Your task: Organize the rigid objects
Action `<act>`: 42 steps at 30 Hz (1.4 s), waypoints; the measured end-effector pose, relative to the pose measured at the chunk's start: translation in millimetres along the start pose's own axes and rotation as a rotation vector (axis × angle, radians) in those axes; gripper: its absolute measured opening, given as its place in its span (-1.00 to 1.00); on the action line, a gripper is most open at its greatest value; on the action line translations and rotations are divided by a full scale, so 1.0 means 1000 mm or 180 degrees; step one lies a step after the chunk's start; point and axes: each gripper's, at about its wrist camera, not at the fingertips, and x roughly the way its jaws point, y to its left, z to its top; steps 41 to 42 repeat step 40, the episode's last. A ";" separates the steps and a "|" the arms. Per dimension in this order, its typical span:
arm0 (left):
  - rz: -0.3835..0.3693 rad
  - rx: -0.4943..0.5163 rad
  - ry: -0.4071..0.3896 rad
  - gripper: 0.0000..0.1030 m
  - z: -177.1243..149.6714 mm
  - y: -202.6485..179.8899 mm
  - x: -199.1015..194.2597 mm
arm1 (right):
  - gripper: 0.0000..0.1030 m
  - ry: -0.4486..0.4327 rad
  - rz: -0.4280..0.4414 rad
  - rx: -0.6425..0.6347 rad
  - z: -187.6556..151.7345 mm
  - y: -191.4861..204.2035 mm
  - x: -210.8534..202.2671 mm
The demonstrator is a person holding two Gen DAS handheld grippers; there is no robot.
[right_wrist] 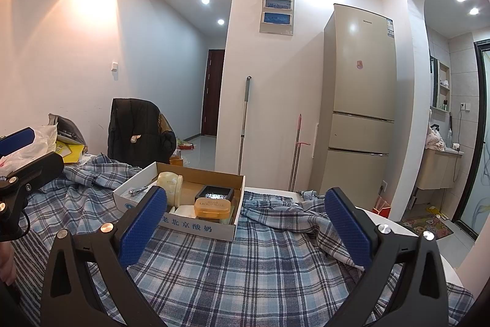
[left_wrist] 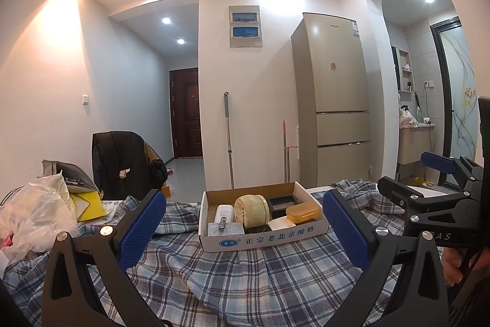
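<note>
A shallow cardboard box (left_wrist: 260,239) (right_wrist: 196,227) with blue print stands on the plaid cloth. It holds a pale yellow round container (left_wrist: 251,210) (right_wrist: 170,187), an orange soap case (left_wrist: 302,212) (right_wrist: 212,208), a black square dish (left_wrist: 283,202) (right_wrist: 216,193), a white flat item (left_wrist: 223,213) and a metal nail clipper (left_wrist: 222,224) (right_wrist: 139,190). My left gripper (left_wrist: 242,230) is open and empty, just in front of the box. My right gripper (right_wrist: 245,227) is open and empty, in front of and to the right of the box.
The blue plaid cloth (left_wrist: 245,281) (right_wrist: 245,265) covers the table. A plastic bag (left_wrist: 36,210) and yellow packets (left_wrist: 88,204) lie at the left. A chair with a black jacket (left_wrist: 125,167) stands behind. A fridge (left_wrist: 333,100) and mop handles (left_wrist: 228,137) stand beyond.
</note>
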 end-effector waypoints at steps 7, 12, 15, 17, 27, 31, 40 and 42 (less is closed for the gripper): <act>0.0000 0.0001 0.0001 1.00 0.001 0.000 0.000 | 0.99 -0.0012 0.0000 -0.0014 0.001 0.001 0.000; 0.0004 -0.0002 0.0015 1.00 0.000 0.000 0.001 | 0.99 -0.0008 0.0002 -0.0011 0.001 0.001 0.000; 0.0008 -0.0009 0.0021 1.00 -0.002 0.002 0.001 | 0.99 -0.0008 0.0008 -0.0019 0.001 0.001 -0.001; 0.0008 -0.0009 0.0018 1.00 -0.003 0.002 0.002 | 0.99 -0.0011 0.0006 -0.0020 0.001 0.001 -0.001; 0.0022 -0.0004 0.0027 1.00 -0.003 0.003 0.002 | 0.99 0.0002 0.0006 -0.0006 0.002 0.001 0.000; 0.0024 -0.0006 0.0030 1.00 -0.003 0.003 0.002 | 0.99 -0.0003 0.0007 -0.0010 0.002 0.000 0.000; 0.0039 -0.0014 0.0037 1.00 -0.003 0.004 0.001 | 0.99 0.0001 0.0008 -0.0008 0.002 0.001 0.000; 0.0039 -0.0014 0.0037 1.00 -0.003 0.004 0.001 | 0.99 0.0001 0.0008 -0.0008 0.002 0.001 0.000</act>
